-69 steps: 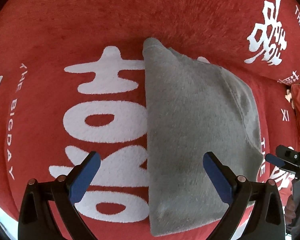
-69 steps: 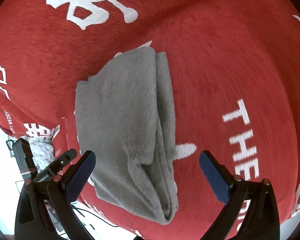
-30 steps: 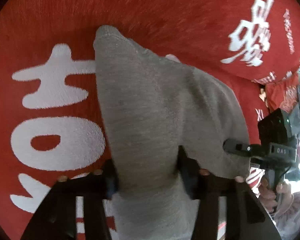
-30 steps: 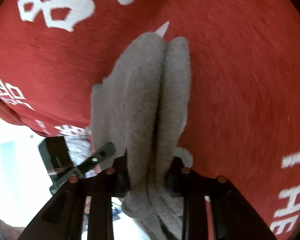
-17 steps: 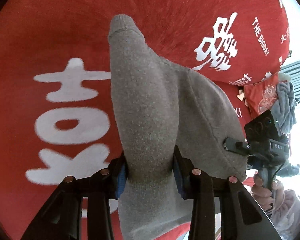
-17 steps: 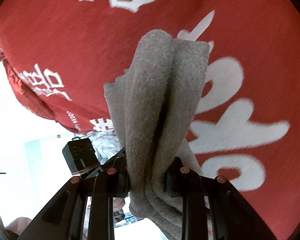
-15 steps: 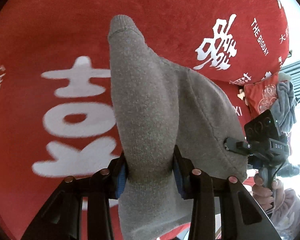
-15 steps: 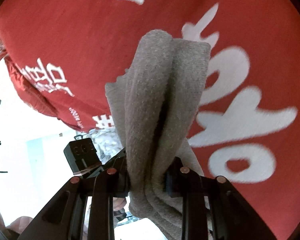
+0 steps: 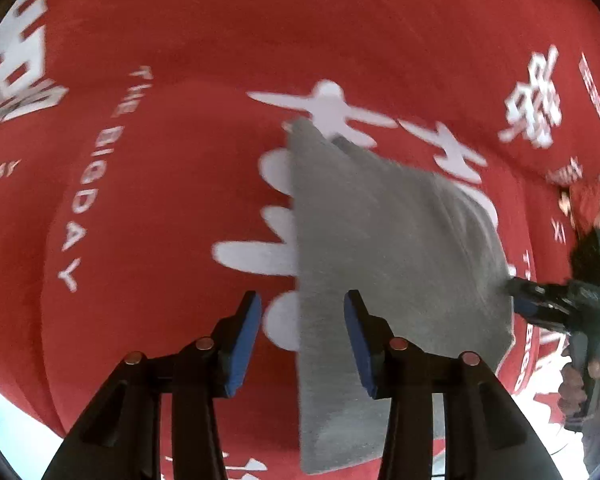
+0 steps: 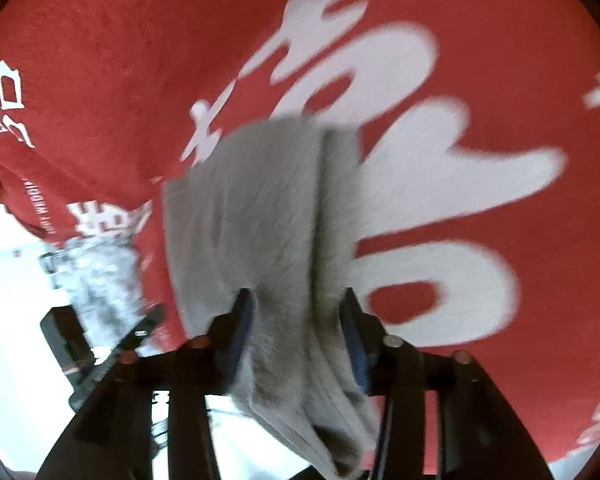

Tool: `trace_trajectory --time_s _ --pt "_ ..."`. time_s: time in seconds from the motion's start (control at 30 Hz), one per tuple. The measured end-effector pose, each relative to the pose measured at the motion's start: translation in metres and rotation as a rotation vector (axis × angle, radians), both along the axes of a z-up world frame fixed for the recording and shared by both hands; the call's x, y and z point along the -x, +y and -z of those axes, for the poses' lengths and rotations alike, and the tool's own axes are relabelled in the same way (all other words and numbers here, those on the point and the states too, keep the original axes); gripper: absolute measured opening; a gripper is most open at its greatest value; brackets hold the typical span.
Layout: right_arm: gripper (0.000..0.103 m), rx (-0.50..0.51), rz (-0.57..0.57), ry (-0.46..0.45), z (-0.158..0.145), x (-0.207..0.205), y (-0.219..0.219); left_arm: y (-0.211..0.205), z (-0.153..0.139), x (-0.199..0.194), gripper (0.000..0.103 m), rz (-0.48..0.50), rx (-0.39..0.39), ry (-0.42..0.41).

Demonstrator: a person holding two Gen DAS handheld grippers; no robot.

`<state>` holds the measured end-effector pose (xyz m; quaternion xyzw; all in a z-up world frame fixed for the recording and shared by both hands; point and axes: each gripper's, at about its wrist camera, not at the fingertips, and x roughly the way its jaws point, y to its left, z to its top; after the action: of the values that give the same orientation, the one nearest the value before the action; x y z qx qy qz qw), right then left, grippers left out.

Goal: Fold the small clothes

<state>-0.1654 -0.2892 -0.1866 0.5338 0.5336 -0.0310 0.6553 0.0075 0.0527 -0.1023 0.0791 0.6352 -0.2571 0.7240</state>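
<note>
Left claw [image 9: 302, 338] is hanging open, grey cloth [image 9: 384, 248] lying just right of its tips. Right claw [image 10: 296, 330] is pinching the cloth's [image 10: 260, 216] edge over the red blanket [image 10: 100, 60]. Laying-down step, probably; next calls for the right's release.

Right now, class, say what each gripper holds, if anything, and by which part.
The right gripper is shut on the folded grey cloth, pinching its bunched layers at the near end. The left gripper is open; the cloth's edge lies between its fingers unpinched.
</note>
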Motion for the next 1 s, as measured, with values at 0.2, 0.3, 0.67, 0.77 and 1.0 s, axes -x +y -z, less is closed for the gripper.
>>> trace_trajectory --time_s 0.2,0.3,0.67,0.77,1.0 --pt "0.061 -0.024 -0.011 -0.064 -0.021 0.008 -0.001 -0.005 0.007 -0.002 0.045 0.014 -0.009 -0.003" --pt "0.018 -0.079 -0.059 -0.010 -0.005 -0.008 0.018 -0.020 0.015 0.007 0.045 0.054 -0.030 -0.010" --pt "0.007 0.232 -0.218 0.061 0.005 -0.012 0.039 -0.031 0.041 0.032 0.054 0.065 -0.107 -0.040" --pt "0.007 0.243 -0.204 0.061 0.000 -0.004 0.039 -0.029 0.041 0.032 0.054 0.063 -0.111 -0.030" --pt "0.028 0.323 -0.188 0.142 -0.016 0.007 0.040 -0.031 0.035 0.033 0.054 0.054 -0.150 -0.010"
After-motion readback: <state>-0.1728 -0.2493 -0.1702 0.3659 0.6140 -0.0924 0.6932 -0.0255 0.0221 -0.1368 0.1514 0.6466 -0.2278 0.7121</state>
